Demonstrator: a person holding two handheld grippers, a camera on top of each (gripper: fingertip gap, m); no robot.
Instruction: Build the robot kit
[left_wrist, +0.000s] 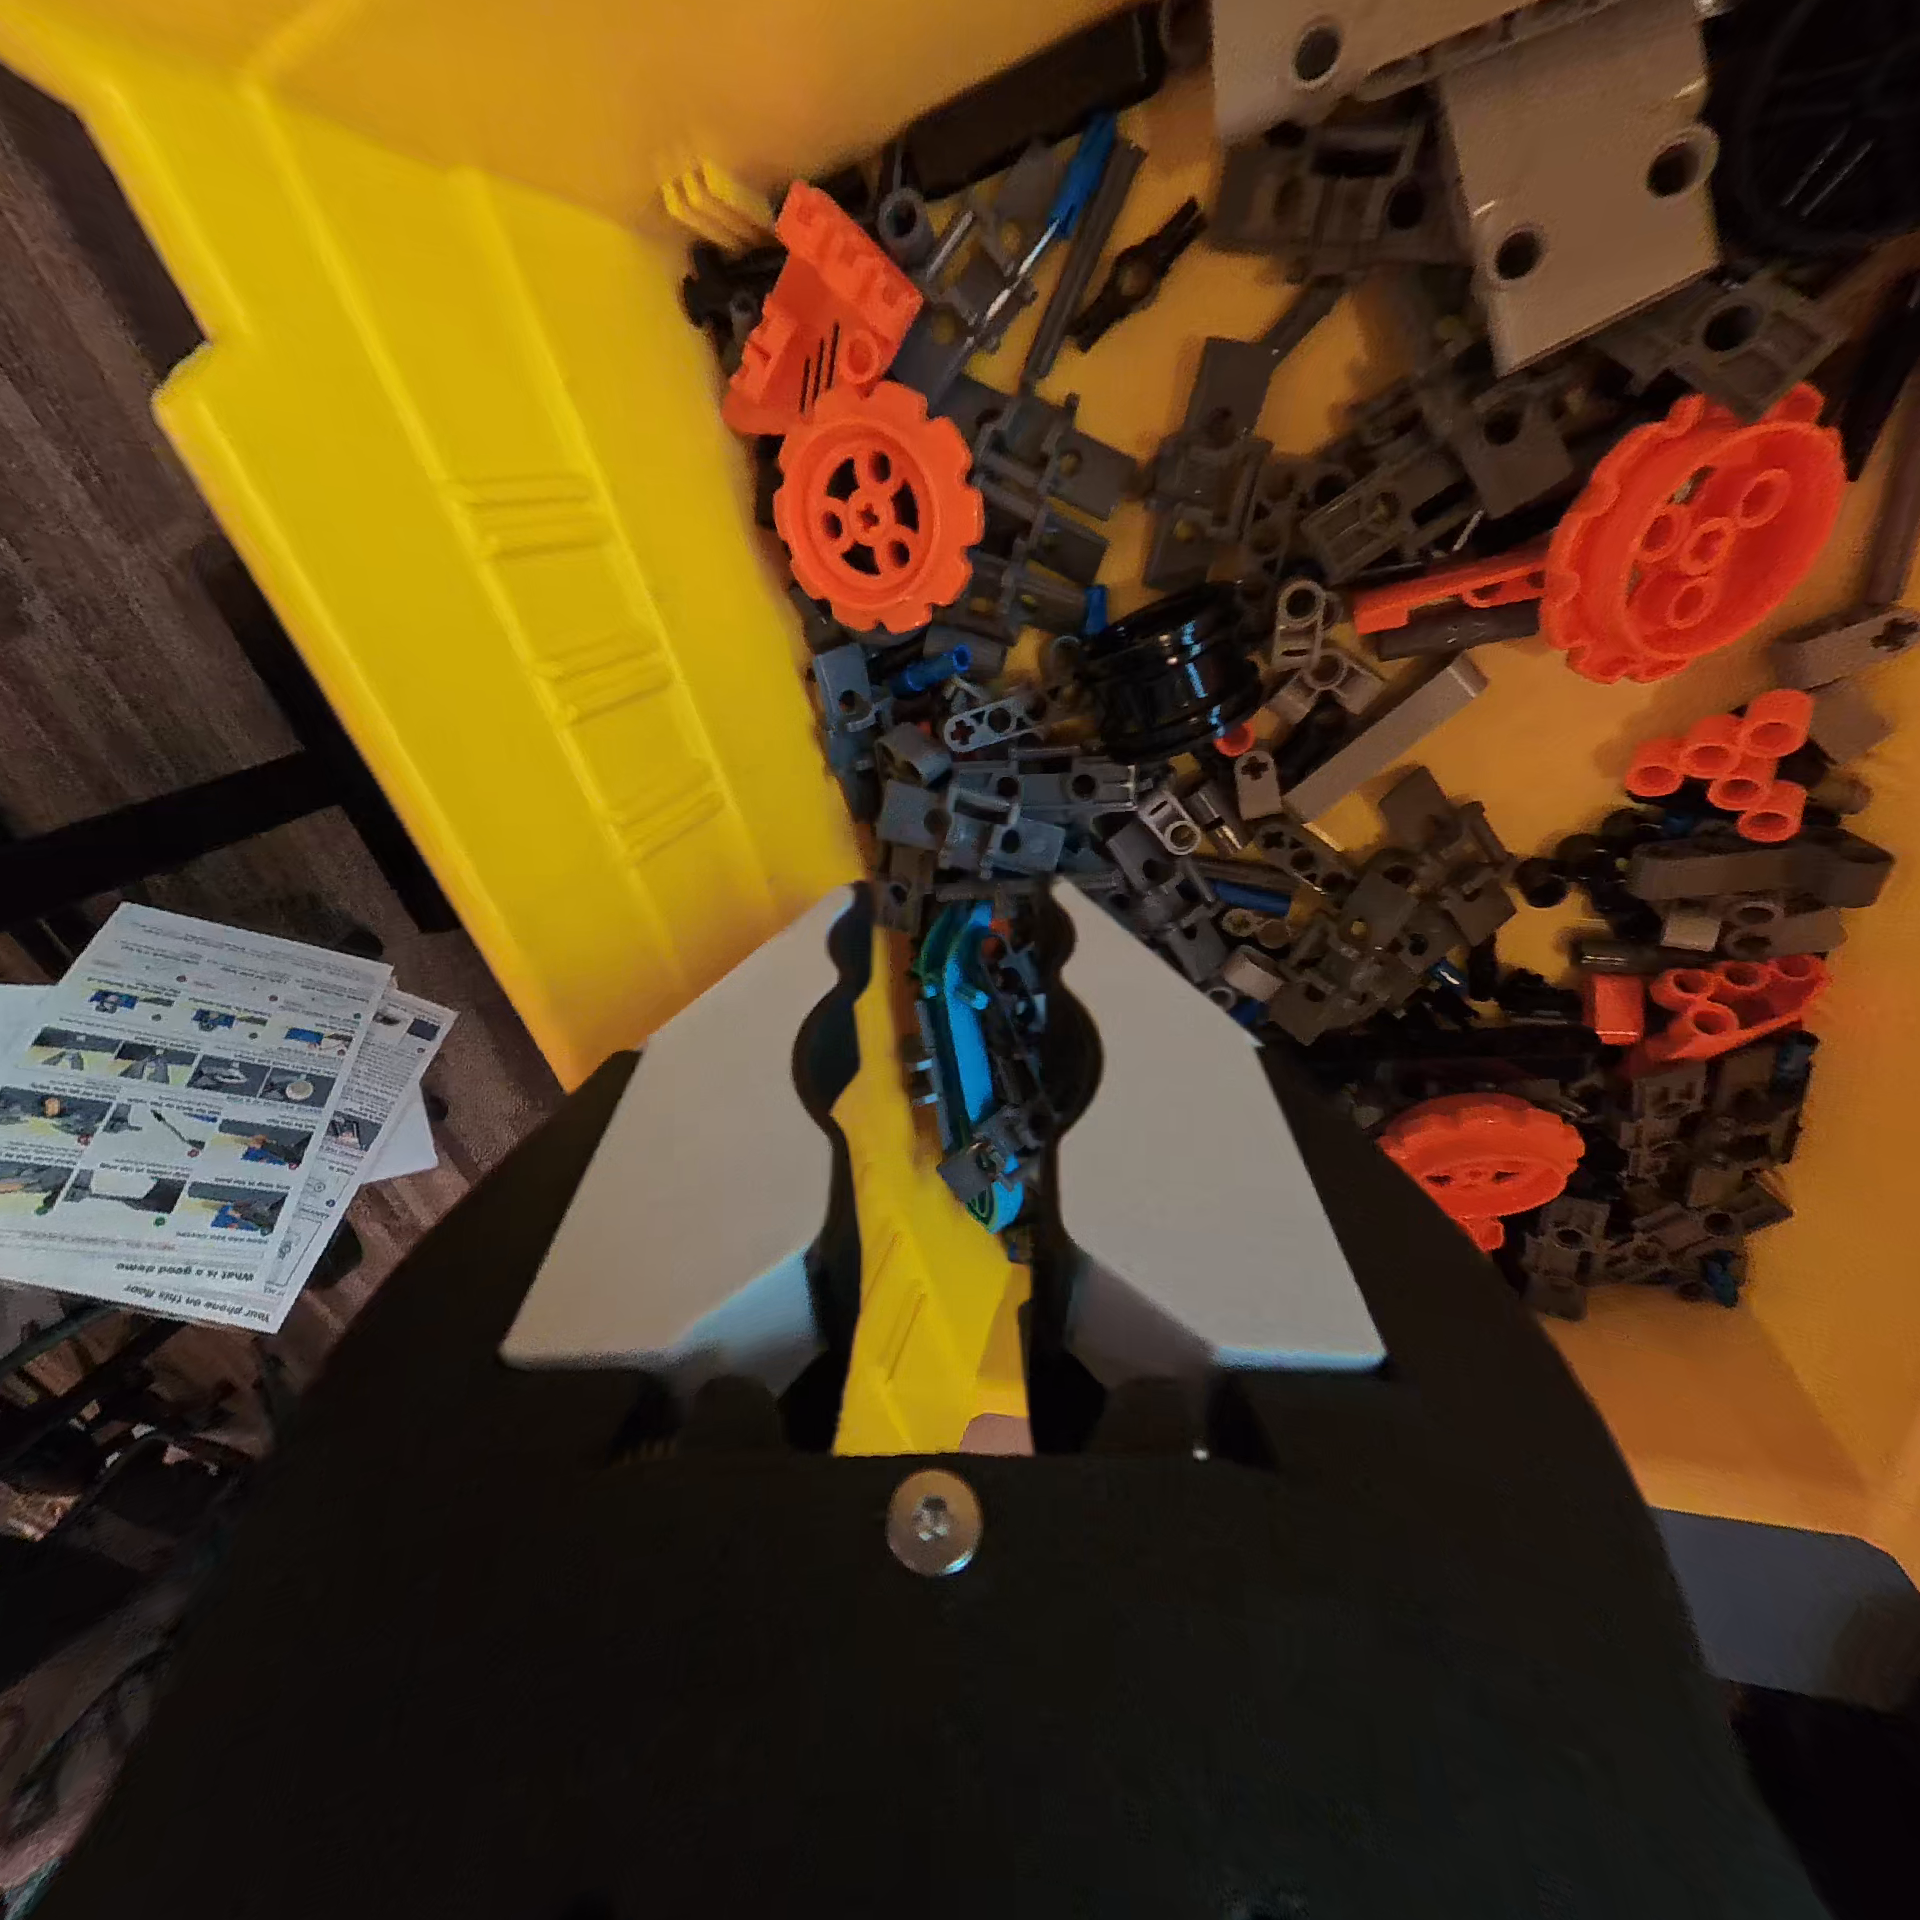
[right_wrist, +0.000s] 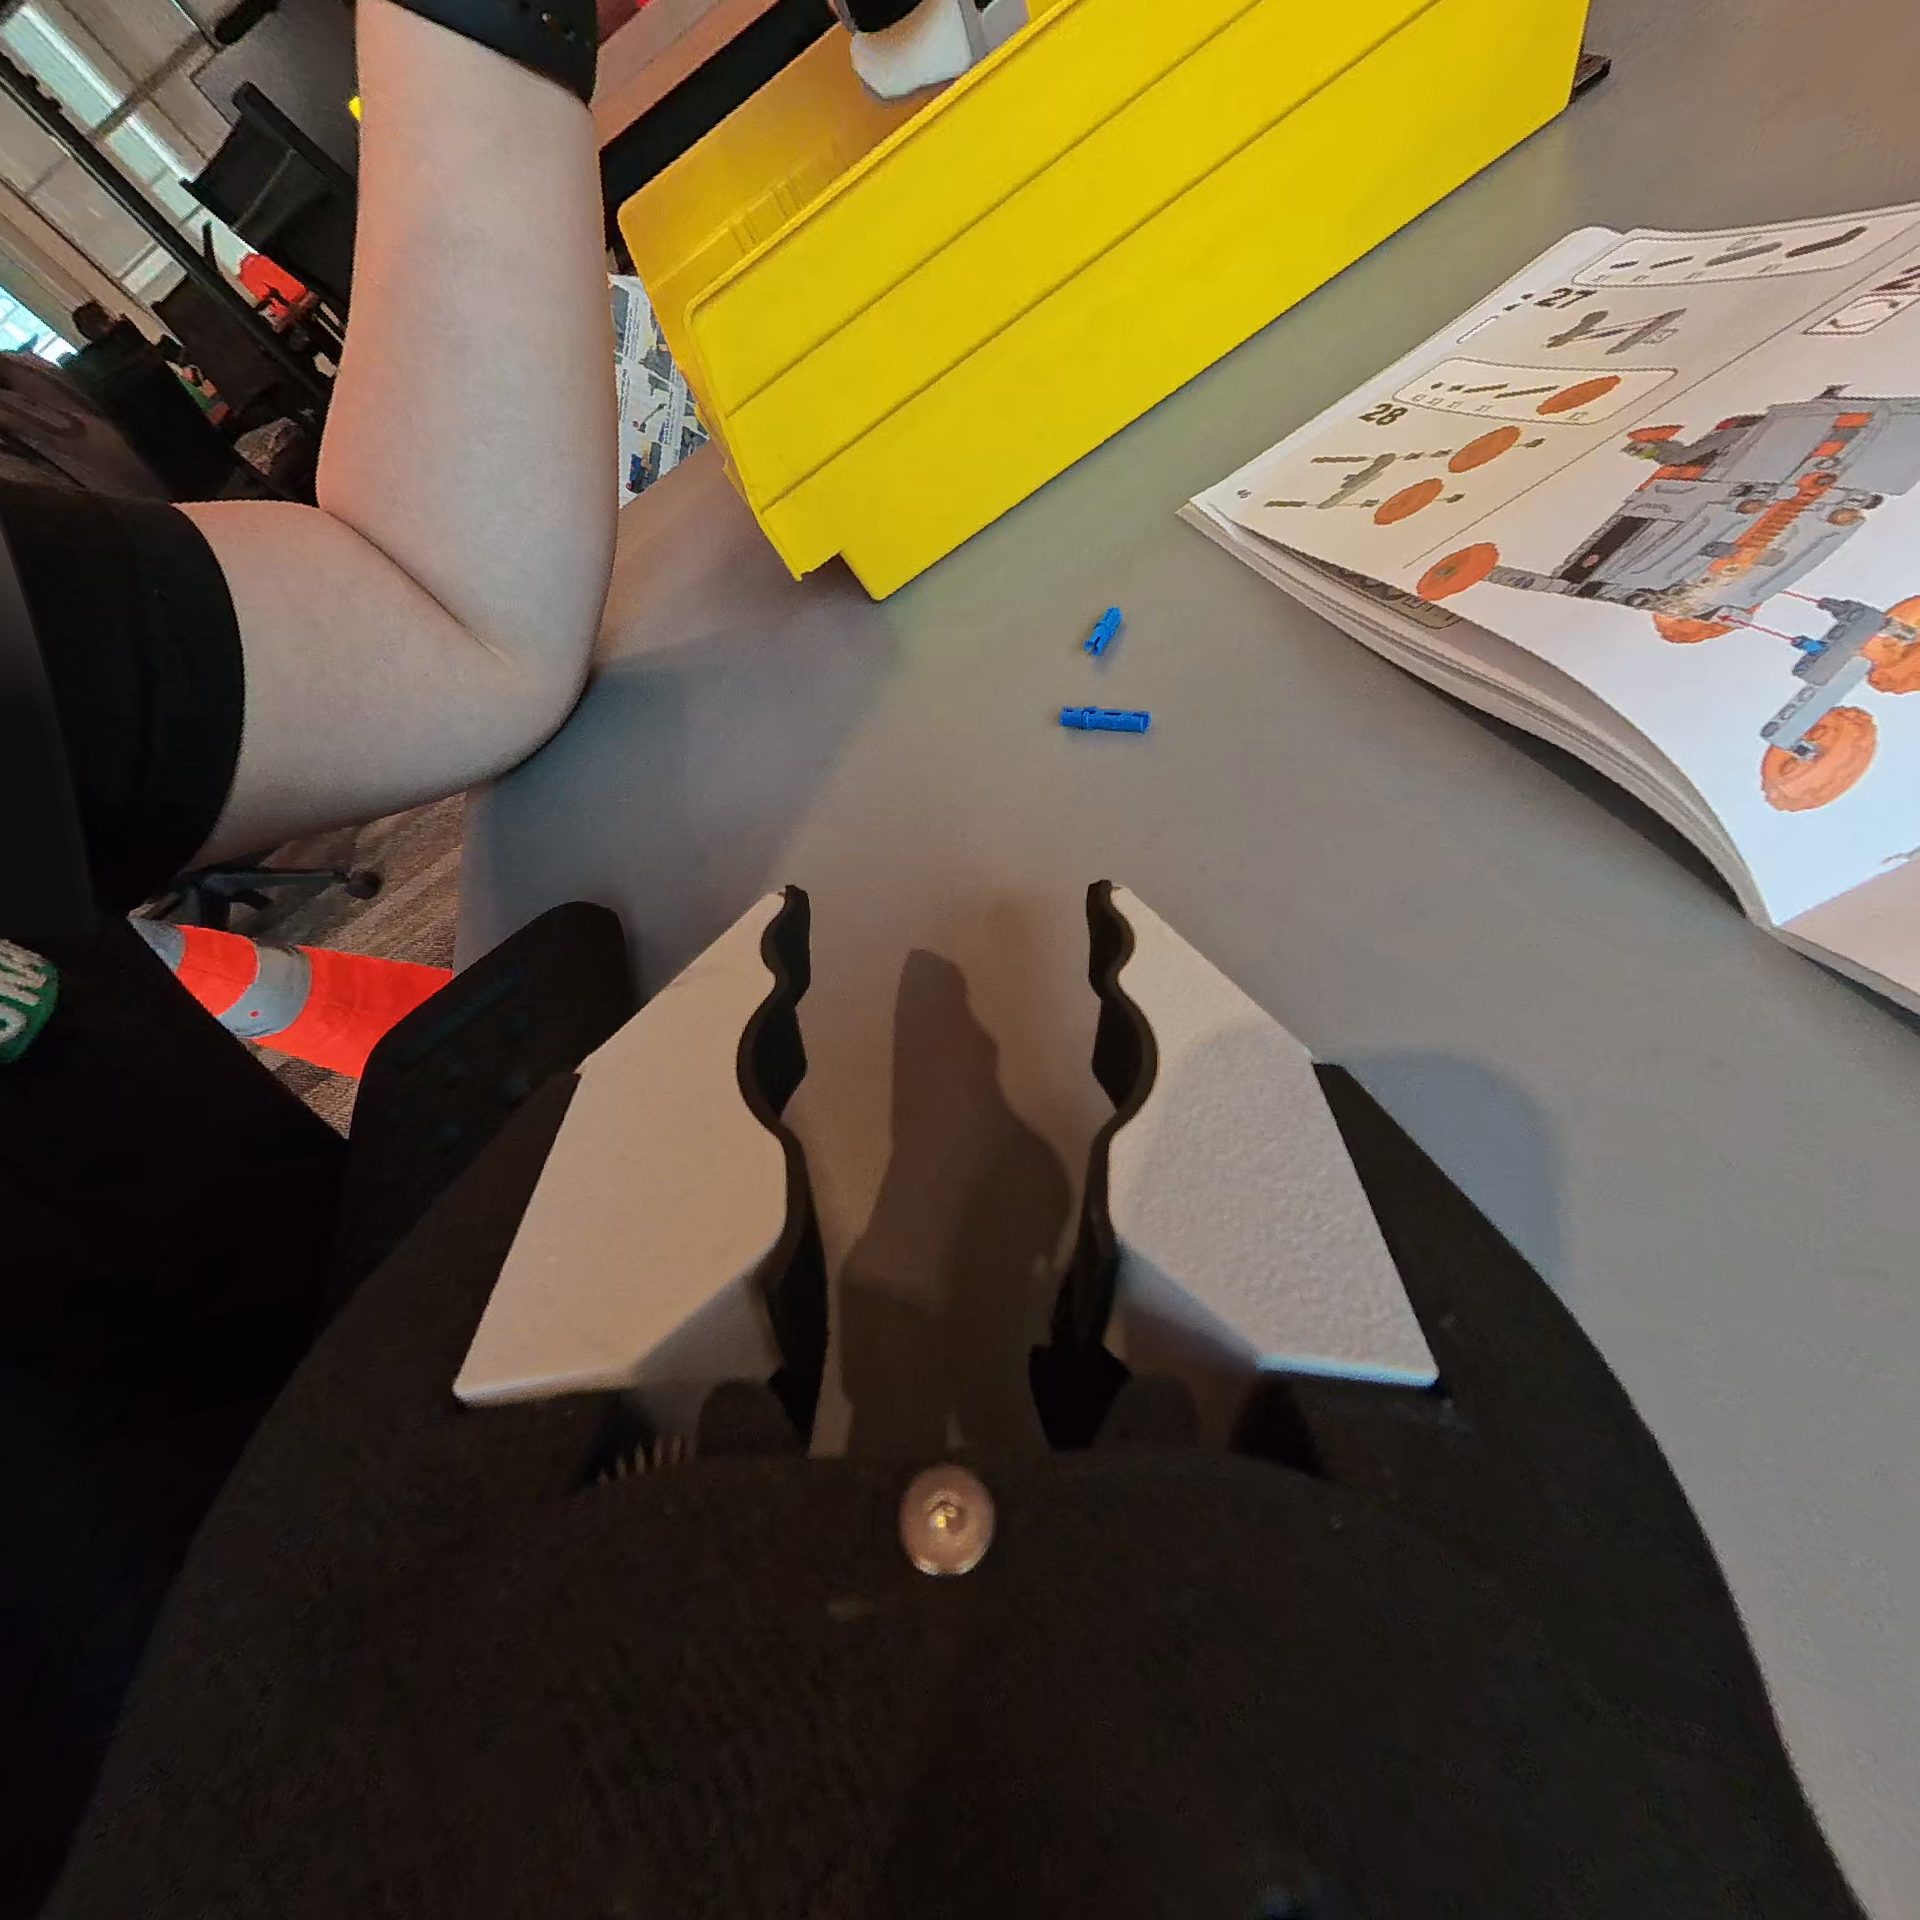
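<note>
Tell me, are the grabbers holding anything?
No. The left gripper hangs open over toy pieces in the yellow bin. The right gripper is open above the table.

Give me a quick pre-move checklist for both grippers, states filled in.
1. Left gripper above the yellow bin, jaws apart: ok.
2. Left jaws empty: cannot tell; parts pile and a light blue piece show between them.
3. Right gripper open and empty above the grey table: ok.
4. Two blue pins lying ahead of the right gripper, untouched: ok.
5. Instruction booklet open, apart from the pins: ok.
</note>
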